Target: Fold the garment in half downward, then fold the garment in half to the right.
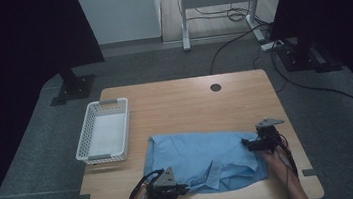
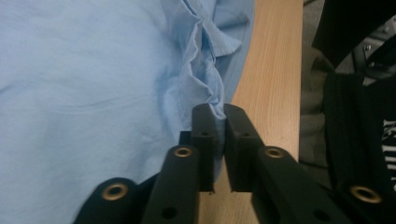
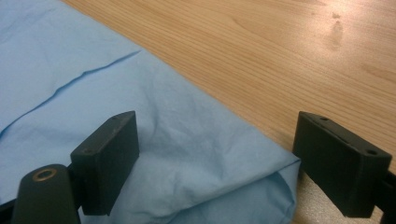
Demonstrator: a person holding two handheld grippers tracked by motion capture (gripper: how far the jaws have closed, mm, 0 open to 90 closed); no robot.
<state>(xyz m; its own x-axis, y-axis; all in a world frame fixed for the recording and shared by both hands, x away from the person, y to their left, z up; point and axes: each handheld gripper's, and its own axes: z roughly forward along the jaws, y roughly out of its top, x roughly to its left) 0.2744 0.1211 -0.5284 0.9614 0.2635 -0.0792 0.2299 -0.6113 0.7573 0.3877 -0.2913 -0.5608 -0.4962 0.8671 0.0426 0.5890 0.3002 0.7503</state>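
A light blue shirt [image 1: 201, 159] lies spread and partly folded on the wooden table [image 1: 185, 103], toward its front edge. My left gripper [image 1: 182, 189] sits at the shirt's front left edge. Its jaws are shut on a bunched ridge of the shirt [image 2: 205, 88]; the left gripper [image 2: 221, 114] pinches the cloth between its tips. My right gripper [image 1: 246, 143] is at the shirt's right end. In the right gripper view the right gripper [image 3: 215, 163] stands wide open, with a folded corner of the shirt [image 3: 196, 168] lying between its jaws.
A white perforated basket [image 1: 103, 130] stands at the table's left side. A round cable hole [image 1: 215, 87] lies near the far edge. Dark stands and floor cables lie beyond the table. A person's dark clothing [image 2: 355, 140] is close to the front edge.
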